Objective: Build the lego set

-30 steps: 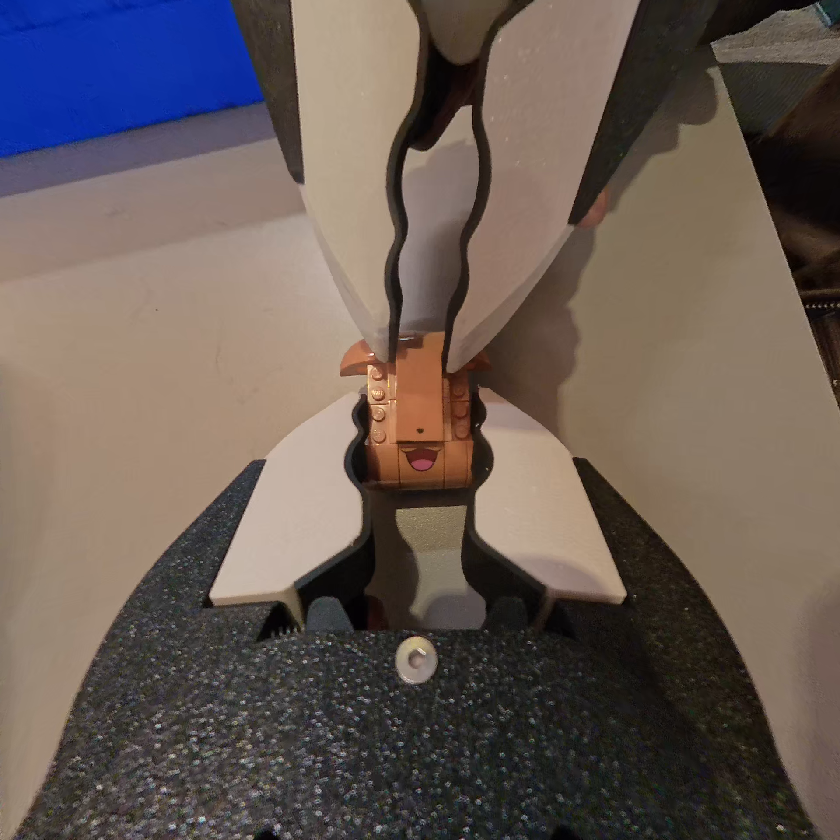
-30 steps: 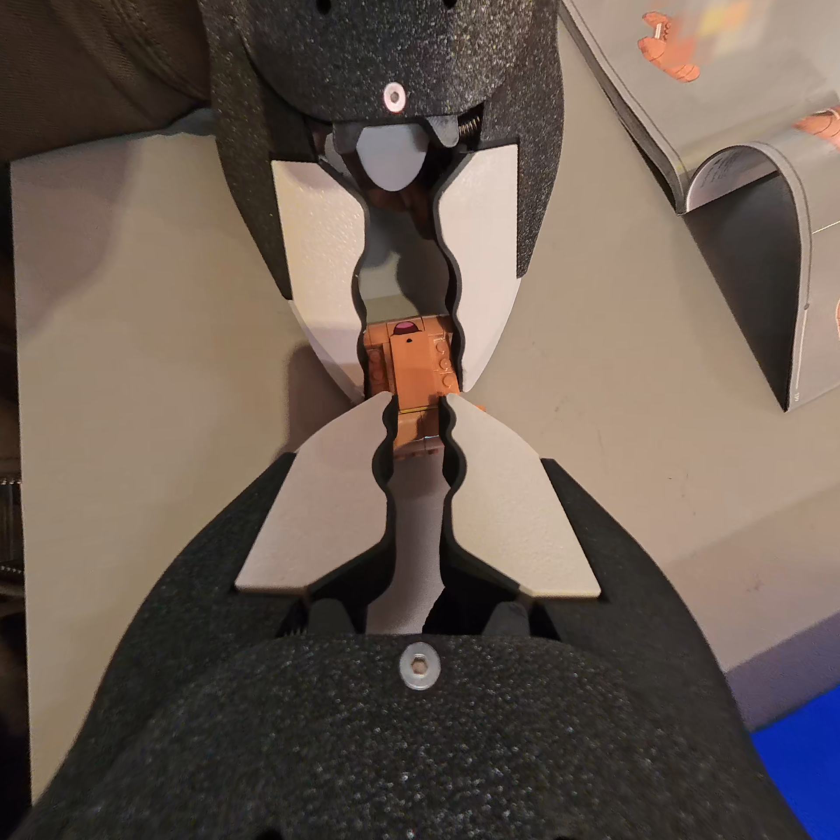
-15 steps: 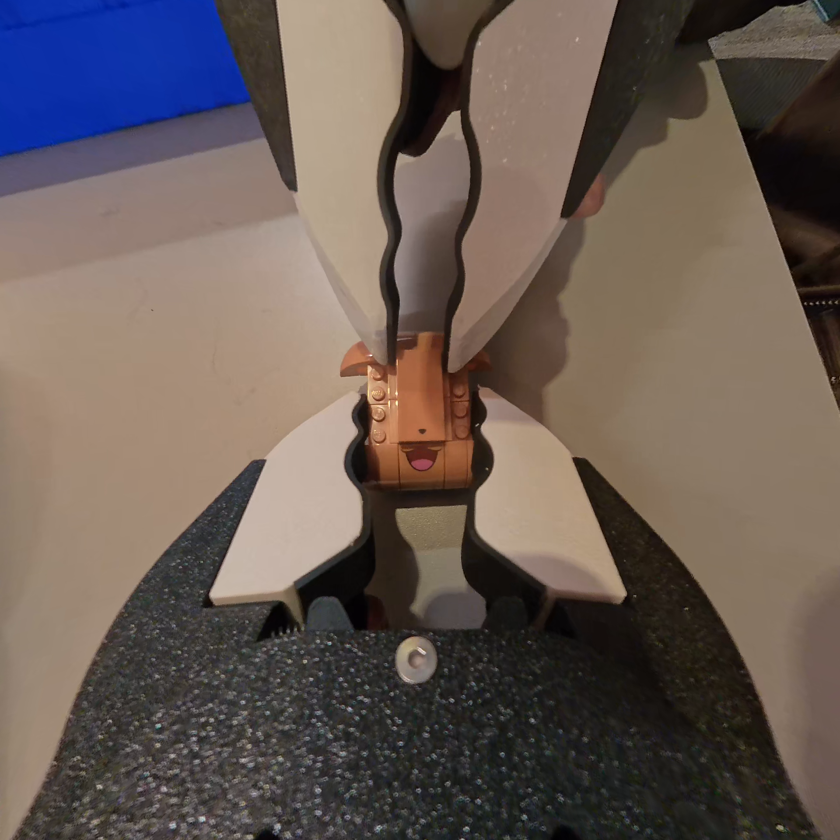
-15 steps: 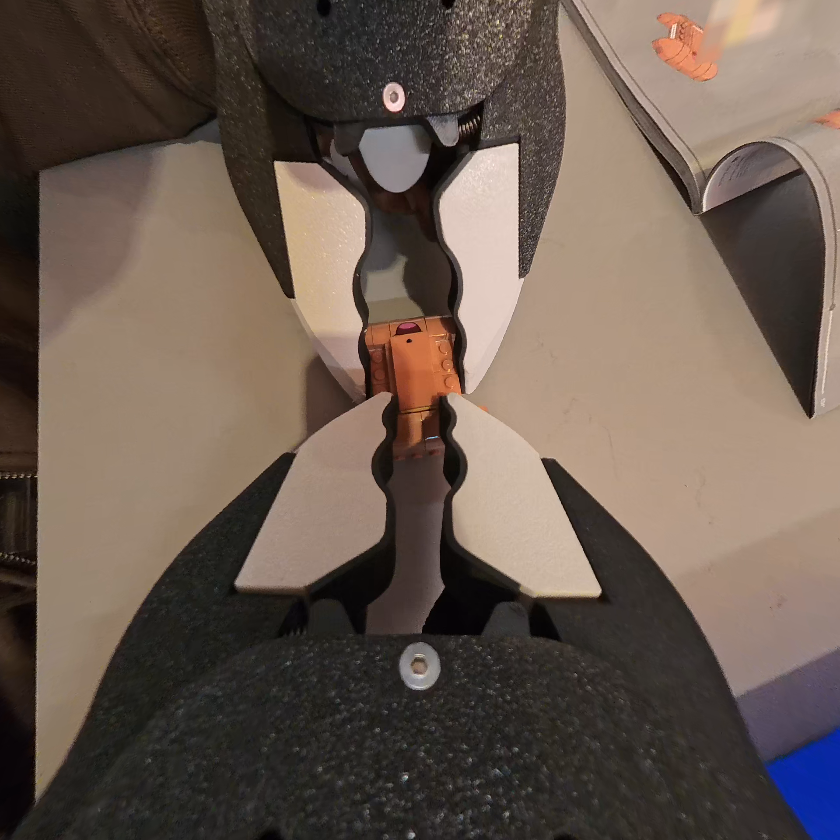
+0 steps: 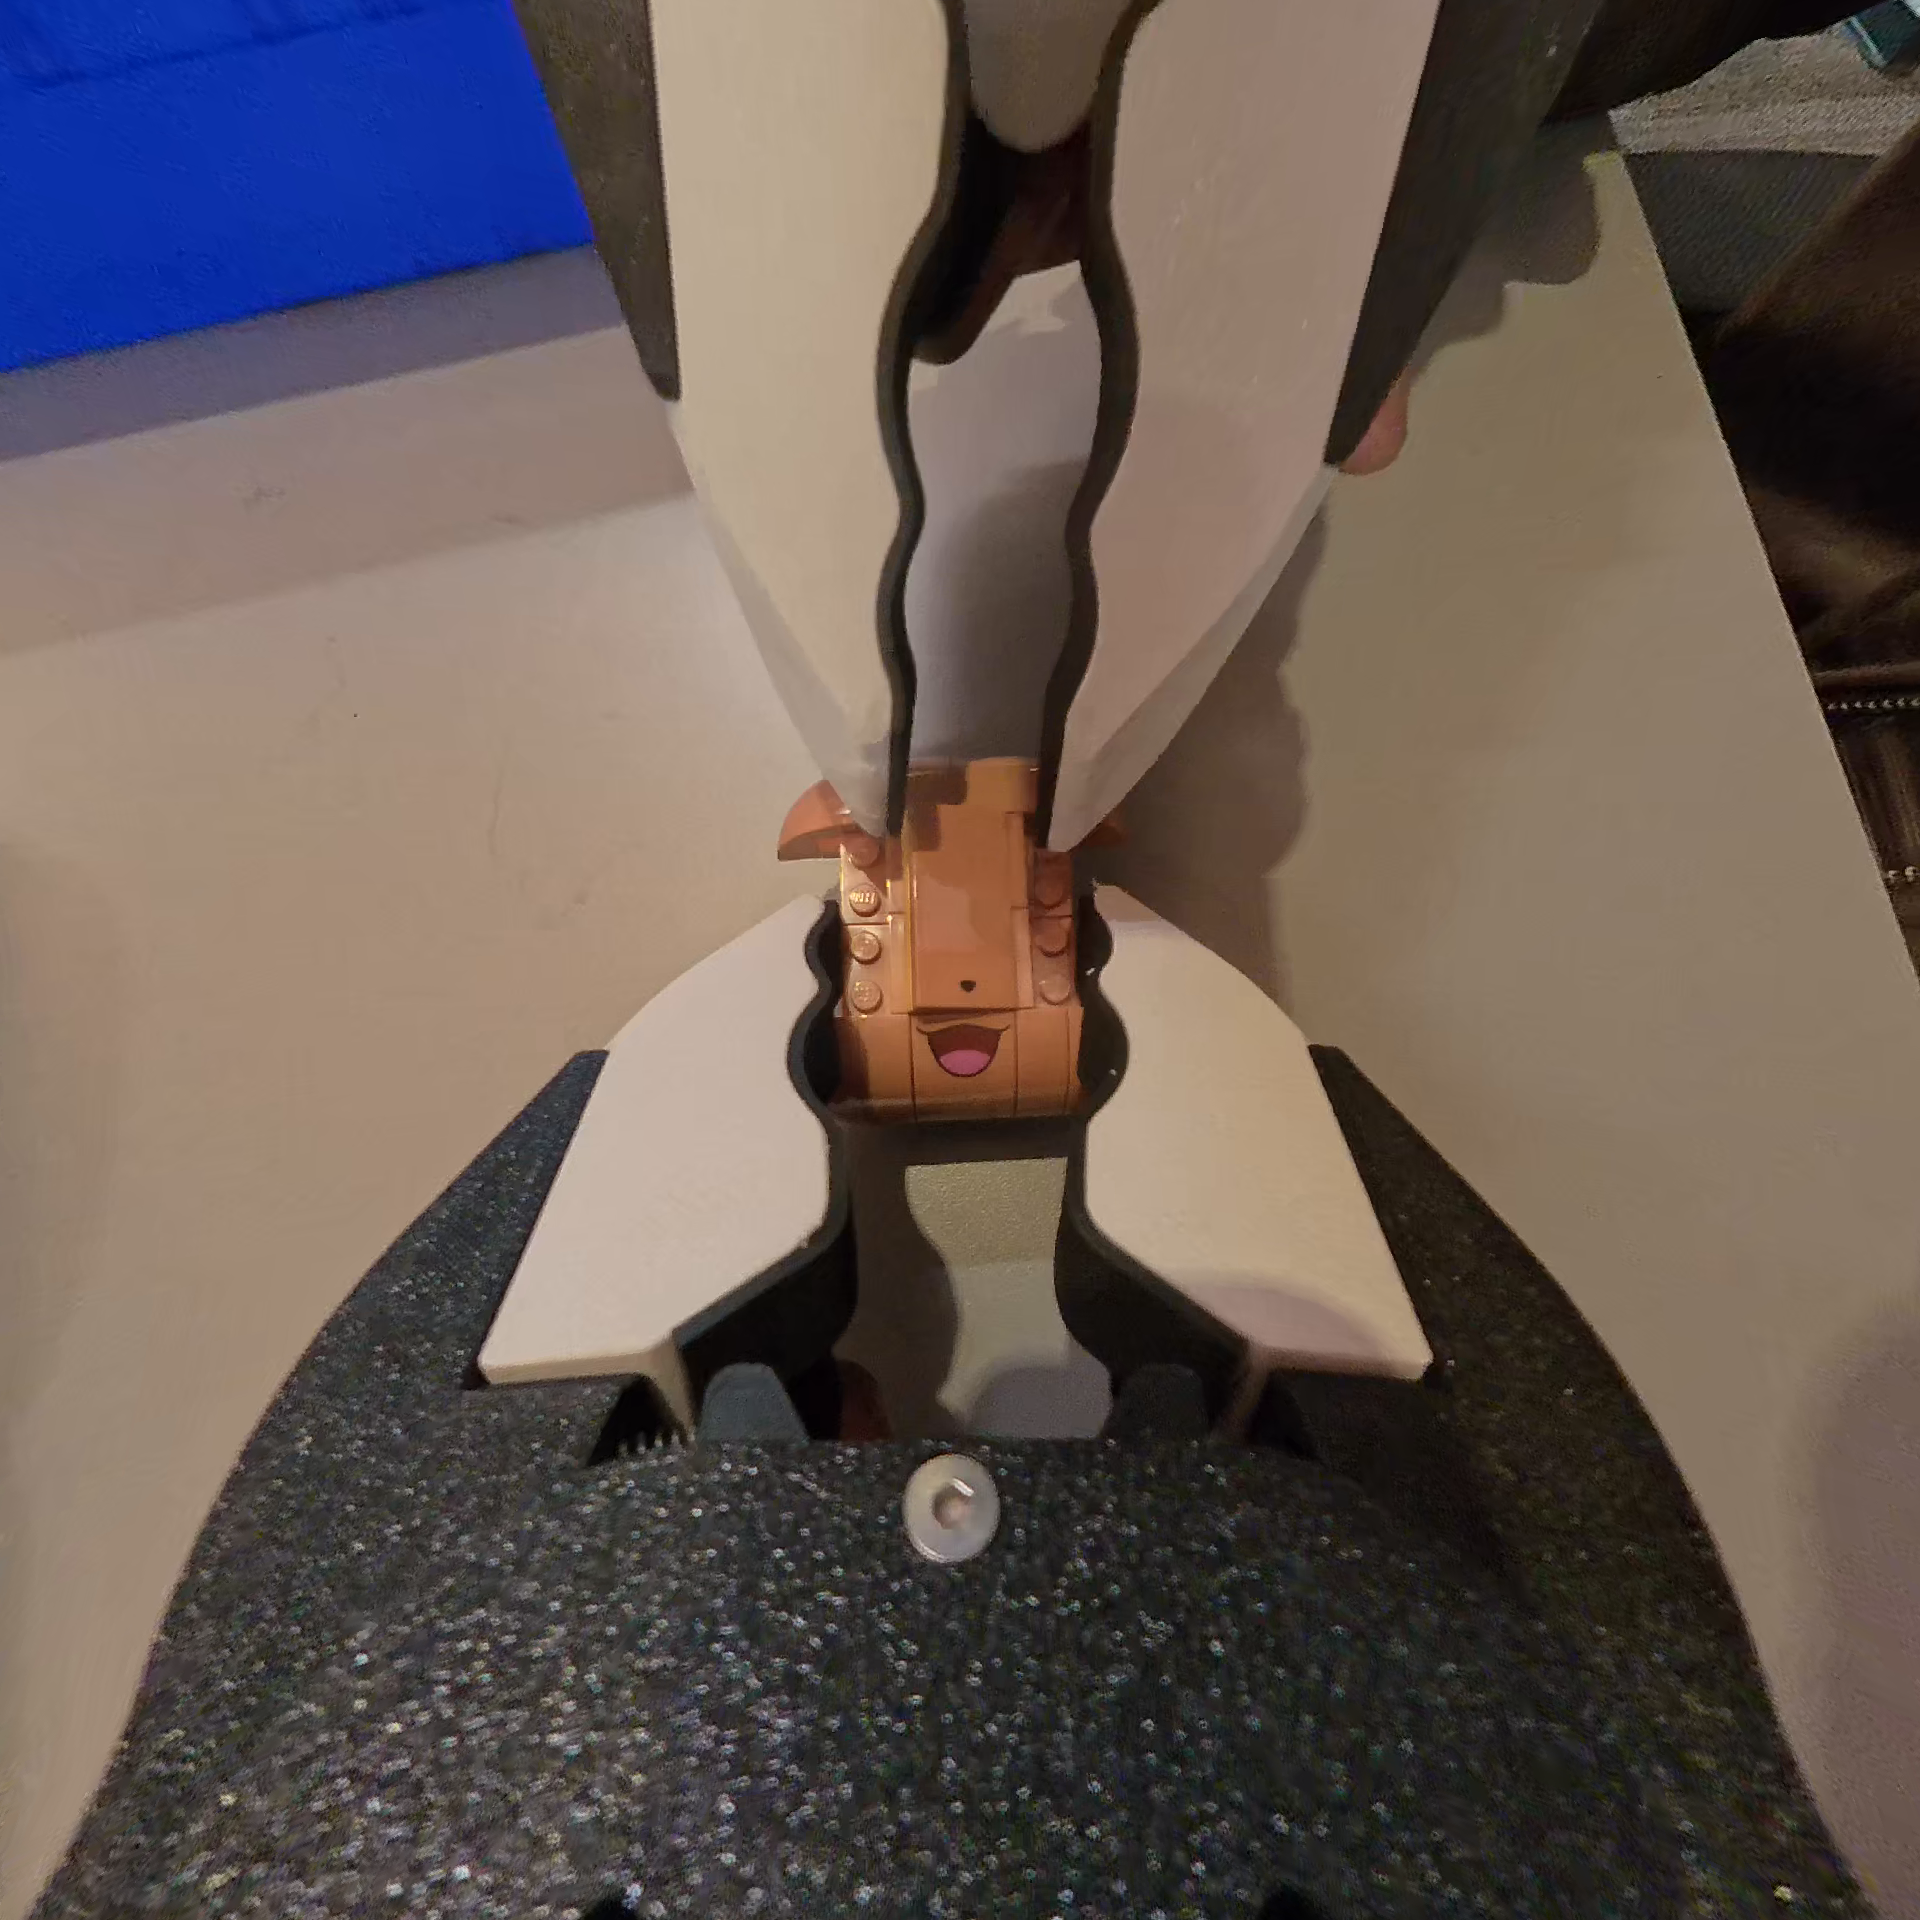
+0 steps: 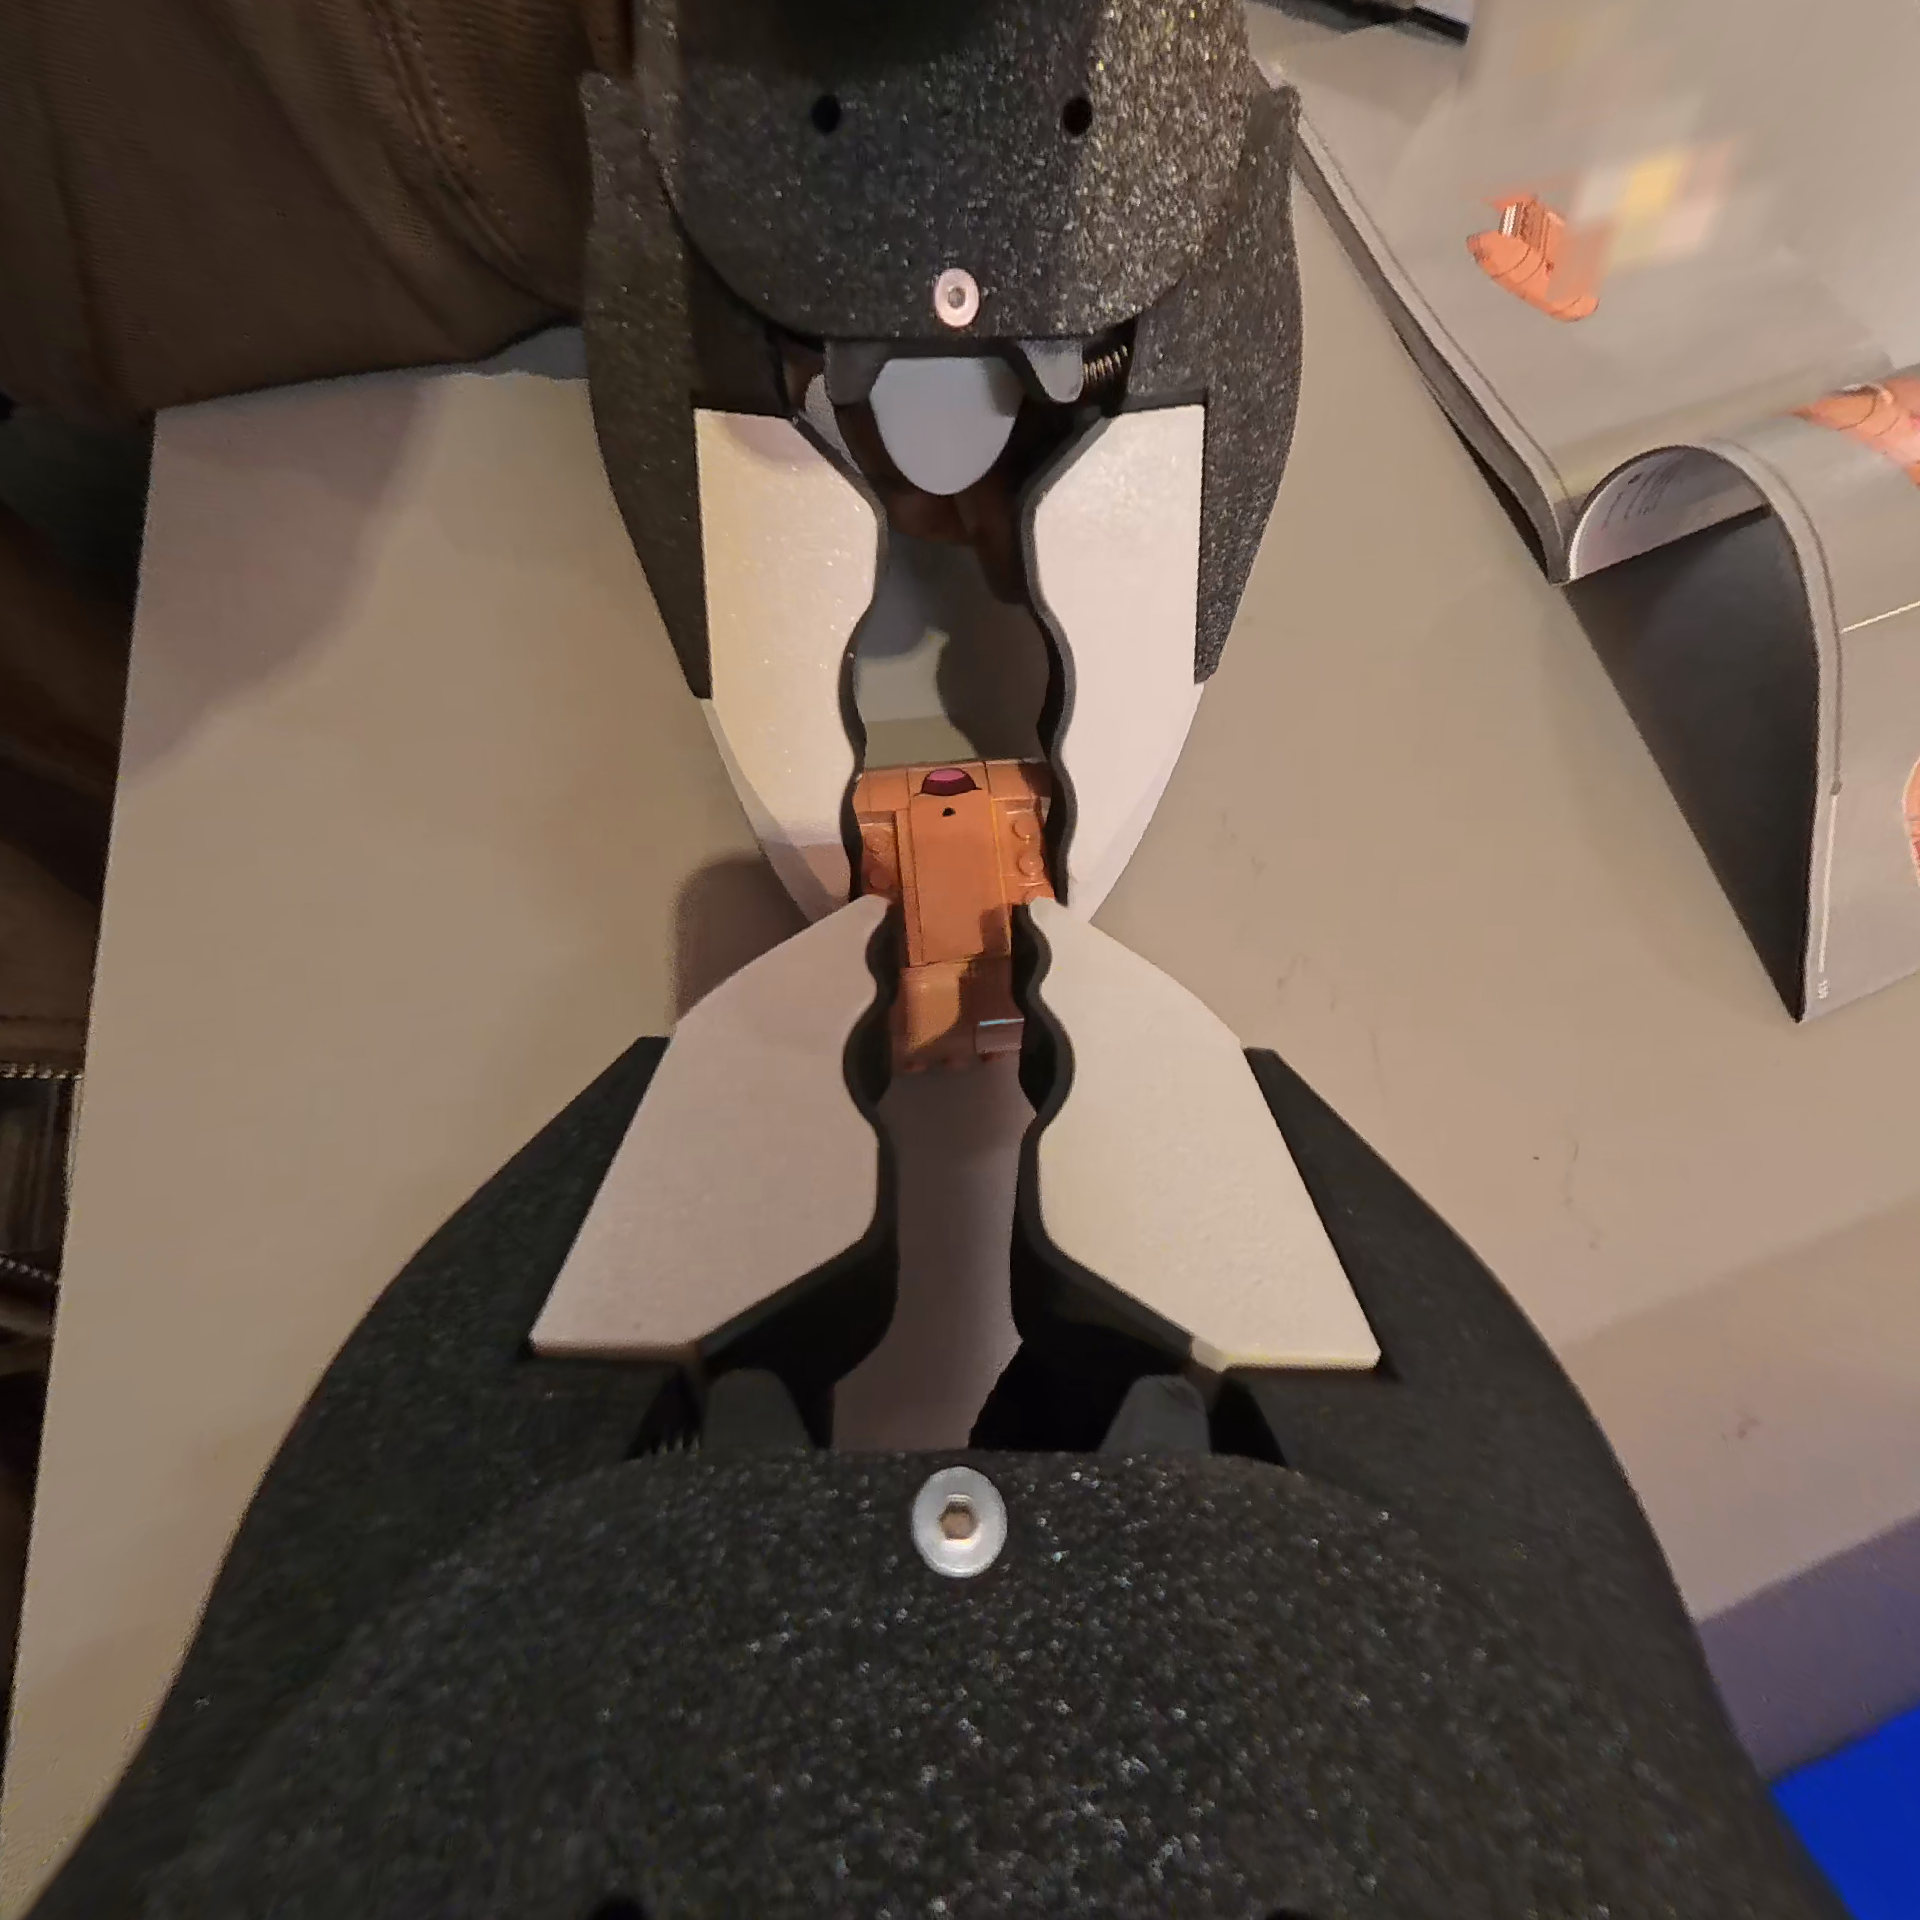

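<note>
Between the two facing grippers, above a beige table [image 5: 312, 831], sits a small tan lego figure [image 5: 961, 977] with a printed smiling face. The left gripper [image 5: 956, 1029] pinches the figure's wide face end between its white fingers. The right gripper [image 6: 951, 971], coming from the opposite side, is clamped on the figure's narrower other end. An open instruction booklet [image 6: 1662, 468] lies on the table well off to one side in the right wrist view.

Dim warm light; edges perhaps distorted.
</note>
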`<state>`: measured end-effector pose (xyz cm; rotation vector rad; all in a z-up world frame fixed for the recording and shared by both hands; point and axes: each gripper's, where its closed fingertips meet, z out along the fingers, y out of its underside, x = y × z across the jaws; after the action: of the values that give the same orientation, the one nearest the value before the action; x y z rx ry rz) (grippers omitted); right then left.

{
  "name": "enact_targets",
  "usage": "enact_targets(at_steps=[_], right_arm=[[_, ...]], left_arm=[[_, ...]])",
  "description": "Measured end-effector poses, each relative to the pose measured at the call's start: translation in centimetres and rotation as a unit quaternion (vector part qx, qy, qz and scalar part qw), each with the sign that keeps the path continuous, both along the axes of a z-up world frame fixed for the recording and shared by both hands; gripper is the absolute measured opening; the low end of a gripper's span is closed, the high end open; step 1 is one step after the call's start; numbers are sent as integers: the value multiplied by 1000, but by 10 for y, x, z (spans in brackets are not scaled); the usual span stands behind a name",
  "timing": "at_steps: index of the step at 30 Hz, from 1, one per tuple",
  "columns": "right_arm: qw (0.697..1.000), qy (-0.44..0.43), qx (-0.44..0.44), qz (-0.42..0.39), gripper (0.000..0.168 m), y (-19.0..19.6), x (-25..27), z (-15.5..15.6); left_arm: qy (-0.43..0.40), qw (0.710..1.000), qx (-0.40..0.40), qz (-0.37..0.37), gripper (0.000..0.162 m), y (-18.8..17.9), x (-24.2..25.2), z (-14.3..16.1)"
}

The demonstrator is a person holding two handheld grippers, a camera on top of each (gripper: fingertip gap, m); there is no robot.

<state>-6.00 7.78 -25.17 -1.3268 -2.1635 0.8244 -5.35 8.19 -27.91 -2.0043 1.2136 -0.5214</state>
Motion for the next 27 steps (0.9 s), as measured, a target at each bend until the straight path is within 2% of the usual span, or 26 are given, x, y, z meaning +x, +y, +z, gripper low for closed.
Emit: enact_targets(at_steps=[5,12,27], right_arm=[[1000,1,0,0,16,4,-1,-5],[999,13,-43,-4,9,7,0,-4],[993,87,-77,-21,17,17,-2,0]], left_arm=[[1,1000,1,-4,43,-1,1,-1],[3,1000,4,-6,43,-1,1,-2],[5,1000,2,7,43,3,-1,-4]])
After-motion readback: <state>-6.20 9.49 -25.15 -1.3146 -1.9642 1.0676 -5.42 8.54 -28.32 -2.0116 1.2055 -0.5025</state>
